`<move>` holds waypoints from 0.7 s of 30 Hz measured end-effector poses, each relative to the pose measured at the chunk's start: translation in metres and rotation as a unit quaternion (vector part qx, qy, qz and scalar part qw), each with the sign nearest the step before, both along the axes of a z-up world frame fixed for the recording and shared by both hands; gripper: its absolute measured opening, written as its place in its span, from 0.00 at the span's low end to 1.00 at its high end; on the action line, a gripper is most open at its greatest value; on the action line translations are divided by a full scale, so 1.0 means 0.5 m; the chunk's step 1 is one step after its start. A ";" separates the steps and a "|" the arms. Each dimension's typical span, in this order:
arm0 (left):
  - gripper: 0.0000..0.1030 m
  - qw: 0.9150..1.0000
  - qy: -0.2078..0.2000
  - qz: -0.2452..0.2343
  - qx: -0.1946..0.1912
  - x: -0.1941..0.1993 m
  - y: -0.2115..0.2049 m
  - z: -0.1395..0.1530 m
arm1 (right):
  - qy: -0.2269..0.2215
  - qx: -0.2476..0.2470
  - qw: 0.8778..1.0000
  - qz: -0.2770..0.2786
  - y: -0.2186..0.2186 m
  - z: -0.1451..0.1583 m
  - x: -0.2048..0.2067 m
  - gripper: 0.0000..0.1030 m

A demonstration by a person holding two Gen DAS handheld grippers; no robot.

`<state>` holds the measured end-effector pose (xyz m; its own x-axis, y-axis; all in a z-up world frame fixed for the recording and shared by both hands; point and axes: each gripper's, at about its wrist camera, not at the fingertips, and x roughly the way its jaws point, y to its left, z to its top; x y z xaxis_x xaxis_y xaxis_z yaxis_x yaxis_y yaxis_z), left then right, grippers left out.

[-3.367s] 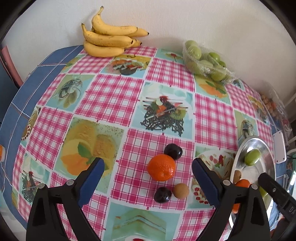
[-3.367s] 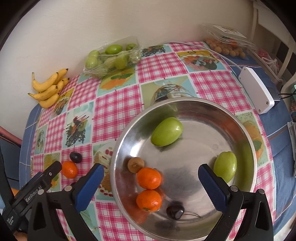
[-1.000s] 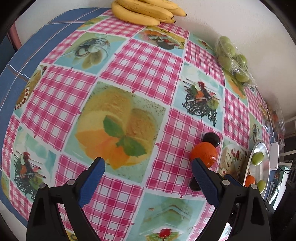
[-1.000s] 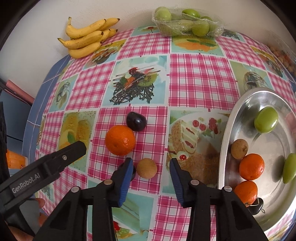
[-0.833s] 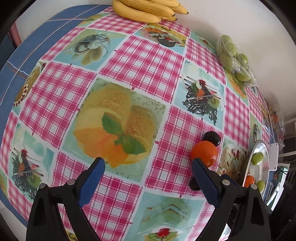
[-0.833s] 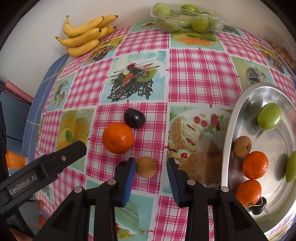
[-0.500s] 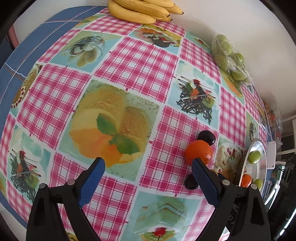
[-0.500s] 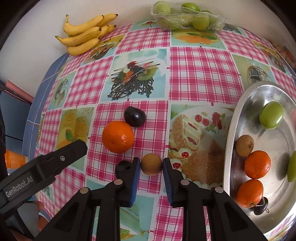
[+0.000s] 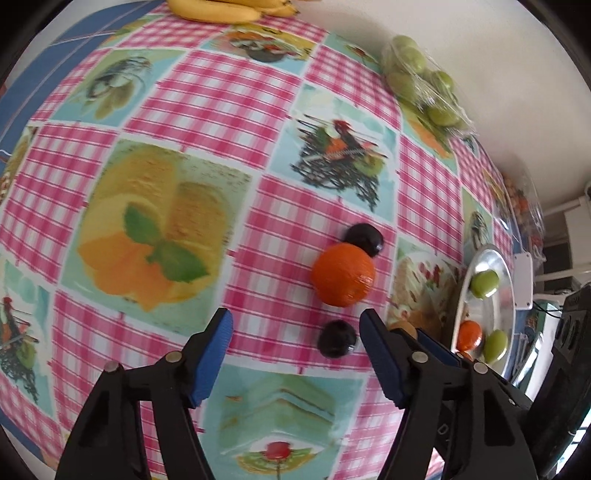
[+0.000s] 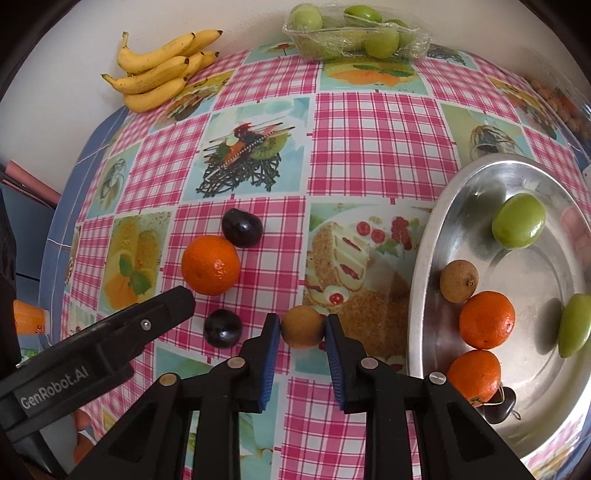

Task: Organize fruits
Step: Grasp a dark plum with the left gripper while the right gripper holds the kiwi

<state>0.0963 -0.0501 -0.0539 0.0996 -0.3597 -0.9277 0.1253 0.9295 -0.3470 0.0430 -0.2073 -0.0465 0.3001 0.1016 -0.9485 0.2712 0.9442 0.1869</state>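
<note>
My right gripper (image 10: pixel 301 326) is shut on a small brown round fruit (image 10: pixel 303 326) just above the checked tablecloth. An orange (image 10: pixel 210 265) and two dark plums (image 10: pixel 242 228) (image 10: pixel 222 328) lie left of it. The steel bowl (image 10: pixel 424 258) on the right holds two oranges, a brown fruit, two green fruits and a dark plum. My left gripper (image 9: pixel 295 332) is open; the near plum (image 9: pixel 337 338) and the orange (image 9: pixel 342 275) lie ahead of it, towards its right finger. The left gripper also shows in the right wrist view (image 10: pixel 110 332).
A bunch of bananas (image 10: pixel 162 74) and a wrapped tray of green fruits (image 10: pixel 351 35) sit at the table's far edge by the wall. A bag of small brown fruits (image 10: pixel 561 99) lies far right. A white box (image 9: pixel 524 282) sits beyond the bowl.
My right gripper has closed onto the small brown fruit. My left gripper has narrowed and swung right, bringing the near plum and the orange closer to its middle.
</note>
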 end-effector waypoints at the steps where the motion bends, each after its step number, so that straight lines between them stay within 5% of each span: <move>1: 0.68 1.000 0.003 -0.003 -0.003 -0.001 -0.005 -0.002 | 0.001 -0.002 1.000 0.000 -0.002 0.000 -0.002 0.26; 19: 0.35 0.999 0.013 -0.030 -0.006 -0.010 -0.047 -0.016 | 0.007 -0.012 1.000 0.001 -0.020 -0.002 -0.025 0.26; 21: 0.26 0.999 0.011 -0.032 -0.012 -0.009 -0.049 -0.014 | 0.007 -0.010 1.000 -0.001 -0.019 -0.004 -0.022 0.26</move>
